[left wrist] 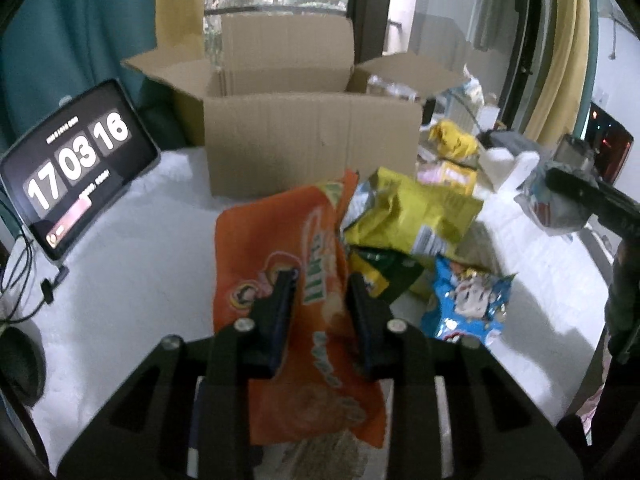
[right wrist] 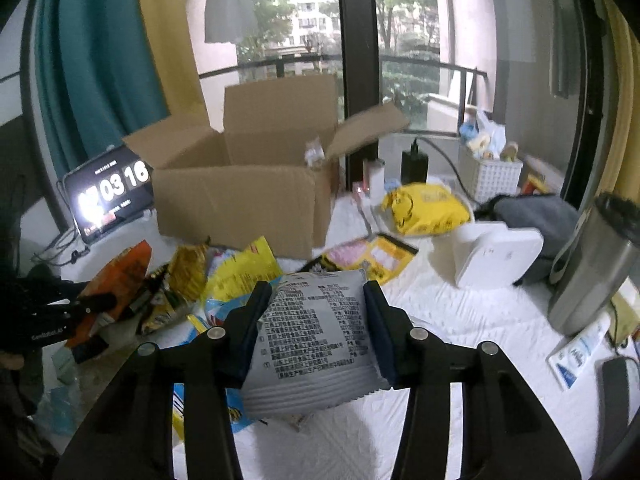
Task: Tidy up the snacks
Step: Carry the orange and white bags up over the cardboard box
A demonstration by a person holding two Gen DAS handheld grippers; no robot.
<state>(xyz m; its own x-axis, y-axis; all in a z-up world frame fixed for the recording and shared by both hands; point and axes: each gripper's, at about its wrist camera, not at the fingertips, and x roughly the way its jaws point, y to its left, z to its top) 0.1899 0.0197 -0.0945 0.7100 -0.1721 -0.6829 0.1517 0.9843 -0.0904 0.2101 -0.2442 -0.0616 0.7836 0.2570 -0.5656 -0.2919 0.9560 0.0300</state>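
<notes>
The left tool is gripping an orange snack bag; the right tool is clamping a grey packet. An open cardboard box is standing just beyond the loose snacks.

Glossy crinkled orange snack bag, matt corrugated cardboard box, brushed-metal flask, quilted white cloth.

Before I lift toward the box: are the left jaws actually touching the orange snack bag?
Touching. The left wrist view shows the left gripper with both jaws pressed against the orange snack bag.
</notes>
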